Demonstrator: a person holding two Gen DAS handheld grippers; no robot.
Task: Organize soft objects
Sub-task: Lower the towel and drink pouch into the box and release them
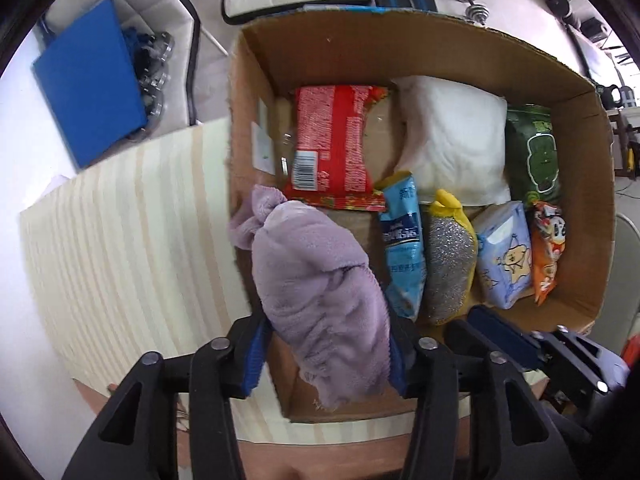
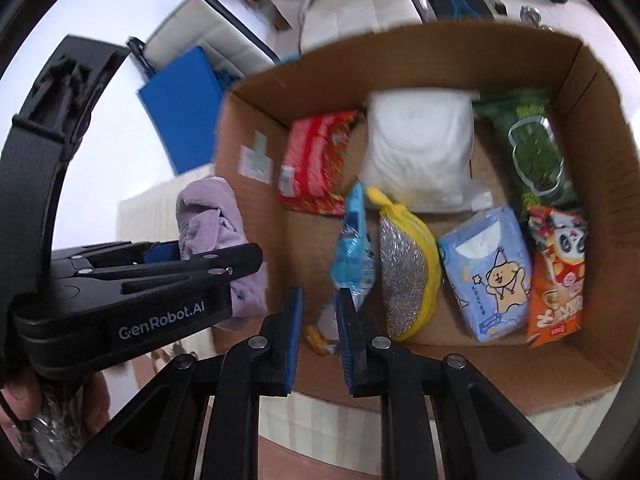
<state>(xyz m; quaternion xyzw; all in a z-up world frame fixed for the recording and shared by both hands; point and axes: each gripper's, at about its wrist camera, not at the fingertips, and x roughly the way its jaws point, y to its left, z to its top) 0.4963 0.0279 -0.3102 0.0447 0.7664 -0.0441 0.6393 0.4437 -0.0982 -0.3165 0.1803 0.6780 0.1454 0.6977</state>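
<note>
My left gripper [image 1: 326, 356] is shut on a rolled purple towel [image 1: 316, 280] and holds it over the near left corner of an open cardboard box [image 1: 592, 208]. The towel [image 2: 212, 216] and left gripper [image 2: 224, 264] also show at the left of the right wrist view. My right gripper [image 2: 318, 320] hovers over the box's near wall [image 2: 500, 376], its fingers slightly apart around the lower end of a blue snack bag [image 2: 354, 256]; whether they pinch it is unclear. Inside the box lie a red packet [image 1: 336, 148], a white pillow [image 1: 452, 140], a green bag [image 1: 532, 152], a yellow scourer [image 1: 448, 256], a blue tissue pack [image 1: 506, 256] and an orange snack bag [image 1: 546, 248].
The box stands on a pale striped table top [image 1: 120, 260]. A blue board [image 1: 92, 80] leans on a white chair beyond the table's left edge. Dumbbells [image 1: 474, 4] lie on the floor at the back right.
</note>
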